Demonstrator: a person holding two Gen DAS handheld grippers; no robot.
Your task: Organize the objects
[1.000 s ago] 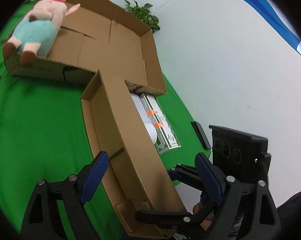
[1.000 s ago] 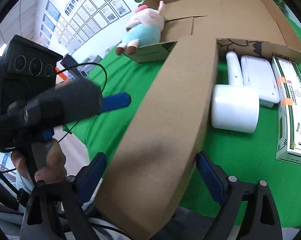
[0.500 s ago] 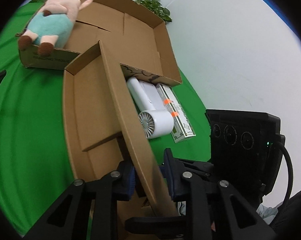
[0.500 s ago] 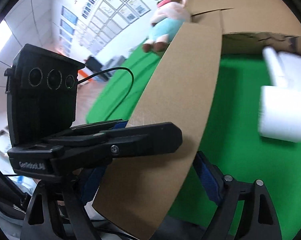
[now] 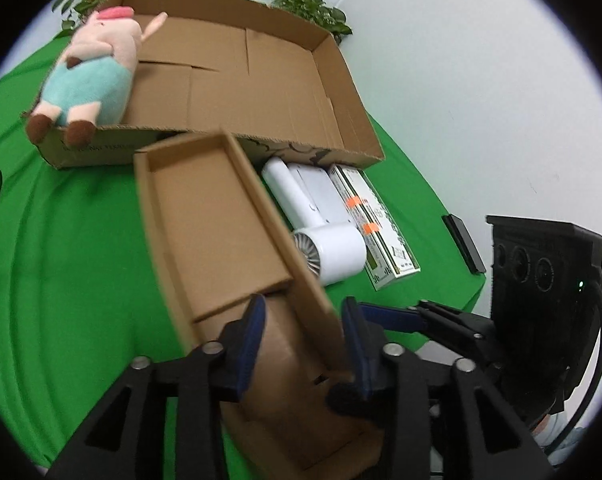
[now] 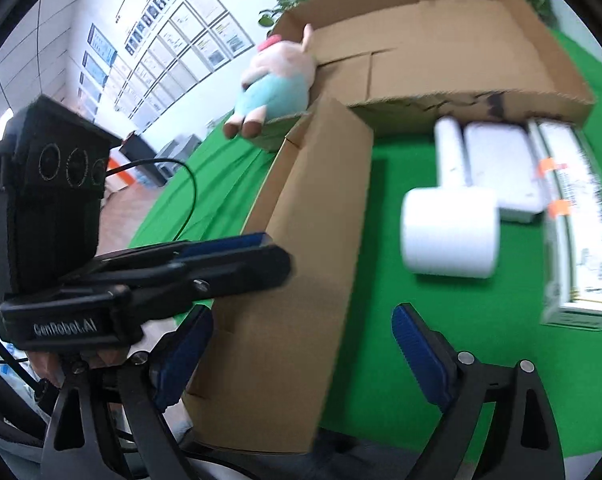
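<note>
On the green cloth (image 5: pixel 61 240) there is a wide tray (image 5: pixel 341 92), and a pig (image 5: pixel 93 76) already lies at its left end with the feet hanging over the front wall. In front of the tray stands a narrow box (image 5: pixel 221 216), open at the top and empty as far as I can see. The left gripper (image 5: pixel 305 336) has the right wall of this box between its fingers, and the jaws are opening; the pads seem to stand a little off the cardboard, so I judge it does not clamp the wall at this moment. The right gripper (image 6: pixel 301 356) is wide open, its jaws are also opening, and the near end of the box (image 6: pixel 301 280) lies between the fingers without a clear contact. To the right of the box, on the cloth and just before the tray, lie a dryer (image 5: pixel 325 240), a white case (image 5: pixel 325 196) and a carton (image 5: pixel 377 224), close together side by side. So the task looks only at its beginning: one toy is placed, the box is probably being set in position, and the three things on the cloth are not yet put away.
</note>
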